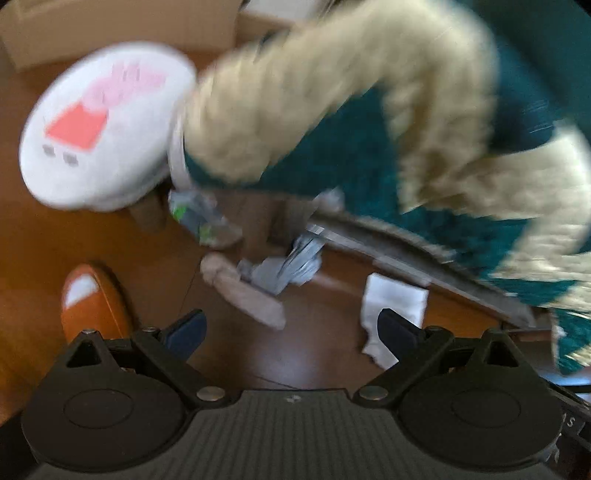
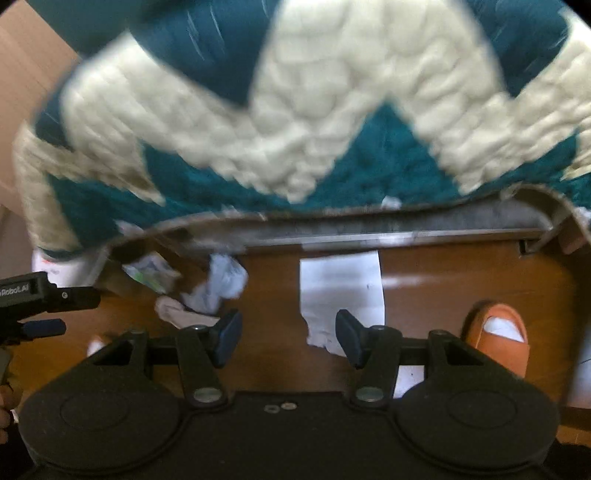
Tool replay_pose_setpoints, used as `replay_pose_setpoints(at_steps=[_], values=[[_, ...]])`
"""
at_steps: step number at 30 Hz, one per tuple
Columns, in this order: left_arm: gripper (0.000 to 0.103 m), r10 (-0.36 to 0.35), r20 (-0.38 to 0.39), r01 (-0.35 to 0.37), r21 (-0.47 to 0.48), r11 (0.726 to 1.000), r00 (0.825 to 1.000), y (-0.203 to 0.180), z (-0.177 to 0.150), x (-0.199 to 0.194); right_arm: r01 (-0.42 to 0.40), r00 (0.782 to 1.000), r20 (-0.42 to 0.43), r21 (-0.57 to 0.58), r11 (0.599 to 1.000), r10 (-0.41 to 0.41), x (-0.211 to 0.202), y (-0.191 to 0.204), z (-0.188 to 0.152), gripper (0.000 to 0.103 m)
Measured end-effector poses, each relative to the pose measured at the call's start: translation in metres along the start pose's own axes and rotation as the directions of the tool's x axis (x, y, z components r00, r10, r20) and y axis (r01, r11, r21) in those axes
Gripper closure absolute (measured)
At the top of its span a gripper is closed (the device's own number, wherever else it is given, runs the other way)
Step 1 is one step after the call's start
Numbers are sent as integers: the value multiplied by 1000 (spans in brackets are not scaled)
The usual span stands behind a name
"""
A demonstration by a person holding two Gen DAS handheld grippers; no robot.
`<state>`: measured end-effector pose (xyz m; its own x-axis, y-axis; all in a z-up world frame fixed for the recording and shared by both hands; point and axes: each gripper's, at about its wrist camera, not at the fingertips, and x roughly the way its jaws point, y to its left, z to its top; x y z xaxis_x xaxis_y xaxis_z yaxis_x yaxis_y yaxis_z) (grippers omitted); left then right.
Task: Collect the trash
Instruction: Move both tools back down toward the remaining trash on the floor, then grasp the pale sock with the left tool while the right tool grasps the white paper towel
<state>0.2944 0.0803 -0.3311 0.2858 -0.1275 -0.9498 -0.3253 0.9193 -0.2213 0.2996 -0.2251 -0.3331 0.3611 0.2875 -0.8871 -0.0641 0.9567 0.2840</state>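
Several bits of trash on glossy brown wood floor (image 2: 277, 369), beside edge of quilted teal-and-cream bedspread (image 2: 295, 122): flat torn white paper sheet (image 2: 340, 280), crumpled pale-blue wad (image 1: 291, 266), beige tissue lump (image 1: 243, 291), clear plastic wrapper w/ green print (image 1: 201, 218). Round white stool w/ pink print (image 1: 107, 125) left; cardboard box (image 1: 122, 26) behind. Both my claws, left gripper (image 1: 291, 332) & right gripper (image 2: 288, 339), gaping, empty, above floor. Frames blurred.

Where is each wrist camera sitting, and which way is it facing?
Left wrist: on the open left gripper, facing down at the wooden floor; an orange slipper shows.
Right wrist: on the open right gripper, facing down at the floor edge of the teal-and-cream quilt.
Shared: flat white paper sheet, crumpled grey-white paper.
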Motion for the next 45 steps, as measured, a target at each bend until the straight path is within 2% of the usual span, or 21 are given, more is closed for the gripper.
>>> replay_pose_setpoints(at_steps=[4, 7, 14, 19, 22, 28, 30, 32, 34, 39, 41, 42, 43, 45], values=[[3, 40, -95, -47, -71, 996, 995, 17, 4, 61, 51, 995, -79, -45, 998, -54, 56, -1, -2, 47], [3, 59, -136, -73, -99, 992, 989, 27, 9, 96, 72, 986, -145, -63, 995, -81, 97, 0, -4, 47], [3, 67, -172, -99, -182, 978, 983, 52, 22, 166, 100, 970, -205, -145, 984, -128, 166, 7, -6, 47], [4, 64, -153, -104, -267, 958, 986, 76, 25, 192, 116, 965, -208, -201, 973, -158, 198, 9, -6, 47], [4, 43, -135, -82, -304, 949, 990, 86, 29, 201, 139, 961, -208, -211, 968, -183, 212, 7, -7, 47], [5, 40, -142, -82, -302, 950, 989, 91, 31, 218, 168, 953, -212, -227, 959, -217, 228, 6, -15, 47], [13, 37, -144, -81, -310, 947, 989, 95, 30, 222, 171, 951, -217, -222, 960, -219, 231, 5, -17, 47], [30, 31, -153, -81, -329, 941, 988, 98, 28, 221, 187, 945, -221, -236, 954, -240, 235, 5, -20, 48], [43, 33, -172, -92, -347, 933, 984, 102, 28, 223, 198, 945, -213, -228, 953, -248, 236, 3, -22, 47], [52, 23, -174, -89, -379, 921, 985, 106, 26, 225, 204, 948, -200, -219, 954, -249, 234, 3, -22, 48], [65, 20, -176, -87, -381, 920, 984, 106, 25, 224, 205, 947, -202, -228, 952, -252, 234, 5, -23, 50], [67, 14, -181, -84, -386, 919, 983, 106, 24, 225, 205, 947, -202, -225, 952, -252, 235, 6, -24, 50], [69, 13, -185, -85, -388, 918, 983, 107, 24, 225, 206, 947, -200, -223, 953, -252, 234, 6, -25, 53], [72, 30, -188, -99, -371, 923, 982, 107, 22, 224, 207, 950, -187, -222, 953, -250, 230, 6, -25, 76]])
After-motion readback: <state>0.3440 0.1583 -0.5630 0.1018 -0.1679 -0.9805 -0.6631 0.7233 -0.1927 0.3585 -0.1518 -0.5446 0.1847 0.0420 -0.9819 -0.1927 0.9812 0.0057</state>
